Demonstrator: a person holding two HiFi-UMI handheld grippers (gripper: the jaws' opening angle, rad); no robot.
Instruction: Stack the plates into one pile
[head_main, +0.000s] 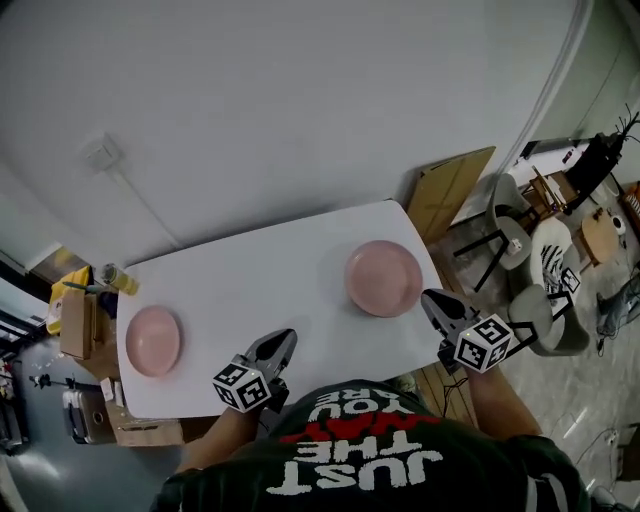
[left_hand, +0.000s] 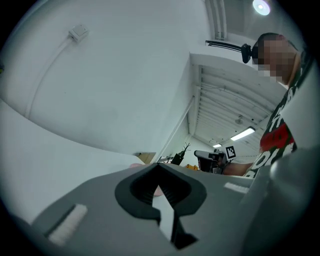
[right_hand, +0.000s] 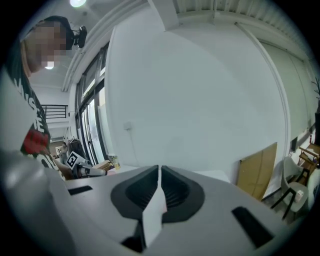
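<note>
Plates are sitting well apart on the white worktop (head_main: 250, 280), not yet piled. At the left end, the left plate (head_main: 153, 340) is lying flat and alone near the front edge. To its right, over the near edge, the left tongs (head_main: 283, 342) are hovering with their tips pressed together on nothing. They are pointing up and rightward, away from that plate. Further right, the right plate (head_main: 383, 277) is resting flat close to the worktop's right edge. The right tongs (head_main: 430, 298) are hanging just beside its right rim, likewise closed and empty. Each plate is probably lying nearer its own side's tongs: the left plate out to the left of the left tongs, the right plate just left of the right tongs. Being round, the plates are offering no long axis, so any rim point should serve once the tongs are opening
</note>
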